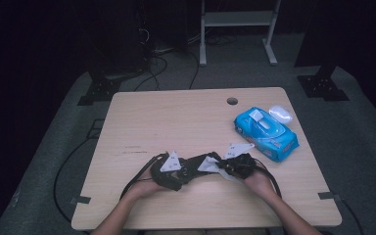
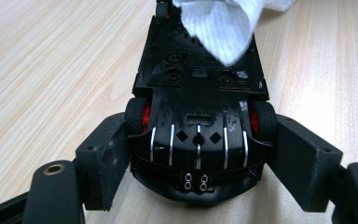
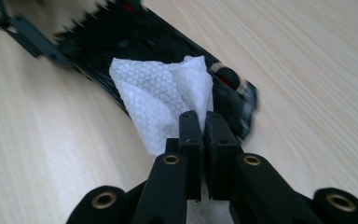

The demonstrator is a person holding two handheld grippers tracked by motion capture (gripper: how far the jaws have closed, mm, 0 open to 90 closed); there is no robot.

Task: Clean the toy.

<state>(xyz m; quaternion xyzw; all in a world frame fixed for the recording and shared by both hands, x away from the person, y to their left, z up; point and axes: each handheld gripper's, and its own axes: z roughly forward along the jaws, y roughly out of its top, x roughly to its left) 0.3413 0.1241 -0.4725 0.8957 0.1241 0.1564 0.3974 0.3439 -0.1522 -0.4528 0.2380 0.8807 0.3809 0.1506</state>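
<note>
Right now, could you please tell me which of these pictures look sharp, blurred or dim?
High view: dim, dark surroundings, the light wooden table lit. Left gripper view: sharp on the upturned black toy car. Right gripper view: that car motion-blurred, the white textured wipe fairly crisp.

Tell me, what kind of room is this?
Probably a lab or recording studio, not a home: a lone wooden table in a dark room, loose cables across grey carpet, and black equipment stands at the table's far corners.
</note>
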